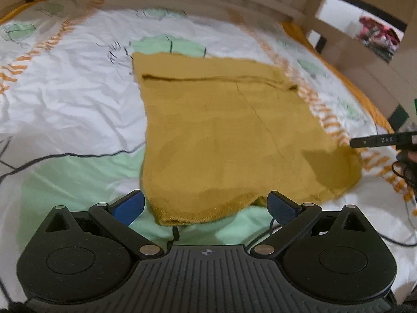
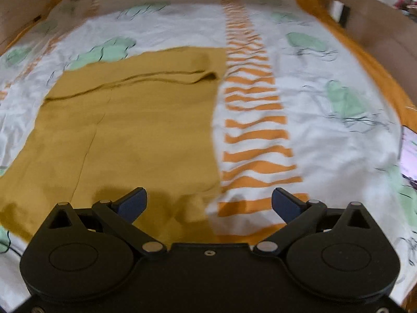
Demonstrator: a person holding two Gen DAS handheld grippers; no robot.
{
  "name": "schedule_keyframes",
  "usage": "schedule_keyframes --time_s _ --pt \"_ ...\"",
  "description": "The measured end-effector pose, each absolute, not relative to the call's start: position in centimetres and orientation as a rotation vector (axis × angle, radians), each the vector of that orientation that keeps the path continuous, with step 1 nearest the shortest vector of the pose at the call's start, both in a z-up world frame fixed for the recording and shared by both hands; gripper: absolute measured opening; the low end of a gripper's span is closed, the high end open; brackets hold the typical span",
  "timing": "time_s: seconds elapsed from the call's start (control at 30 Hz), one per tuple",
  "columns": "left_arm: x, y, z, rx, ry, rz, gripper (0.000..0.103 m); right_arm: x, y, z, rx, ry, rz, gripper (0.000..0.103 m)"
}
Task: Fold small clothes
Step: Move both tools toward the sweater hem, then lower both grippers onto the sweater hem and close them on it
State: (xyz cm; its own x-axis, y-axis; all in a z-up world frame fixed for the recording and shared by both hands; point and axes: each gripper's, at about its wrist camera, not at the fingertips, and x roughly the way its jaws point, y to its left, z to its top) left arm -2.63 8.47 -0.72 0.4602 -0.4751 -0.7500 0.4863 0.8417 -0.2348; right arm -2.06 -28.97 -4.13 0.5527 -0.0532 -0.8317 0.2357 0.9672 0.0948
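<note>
Mustard-yellow, one garment (image 1: 224, 135) lies flat on the white bedsheet (image 1: 70, 99) printed with green patches and orange zigzag bands, with a single fold line running across its far part. Two grippers are over it: the left gripper (image 1: 206, 208) hangs at its near hem, jaws spread wide and holding nothing. The right gripper (image 2: 209, 203) hangs over its near right edge, equally wide and empty.

The letters "DAS" stand in white on a black bar (image 1: 383, 140) at the left view's right edge.
</note>
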Motion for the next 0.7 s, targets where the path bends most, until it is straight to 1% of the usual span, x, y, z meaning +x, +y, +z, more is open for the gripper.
schedule_keyframes --time_s 0.07,0.13,0.23,0.4,0.7 --pt "-2.5 8.7 -1.2 0.007 0.930 -0.601 0.101 -1.8 -29.1 -5.1 0.214 1.006 -0.152 0.096" --pt "-2.1 8.8 -1.8 -0.006 0.950 -0.585 0.101 -1.9 -29.5 -5.9 0.247 1.033 -0.131 0.095" --pt "-1.6 8.8 -2.4 -0.013 0.967 -0.558 0.101 -2.6 -30.2 -6.5 0.333 1.040 -0.090 0.090" --pt "-0.9 7.9 -3.4 0.022 1.000 -0.548 0.101 -2.9 -30.6 -7.2 0.406 1.036 -0.054 0.090" --pt "0.1 7.8 -3.7 -0.025 1.026 -0.563 0.101 -2.6 -30.6 -7.7 0.407 1.060 -0.030 0.091"
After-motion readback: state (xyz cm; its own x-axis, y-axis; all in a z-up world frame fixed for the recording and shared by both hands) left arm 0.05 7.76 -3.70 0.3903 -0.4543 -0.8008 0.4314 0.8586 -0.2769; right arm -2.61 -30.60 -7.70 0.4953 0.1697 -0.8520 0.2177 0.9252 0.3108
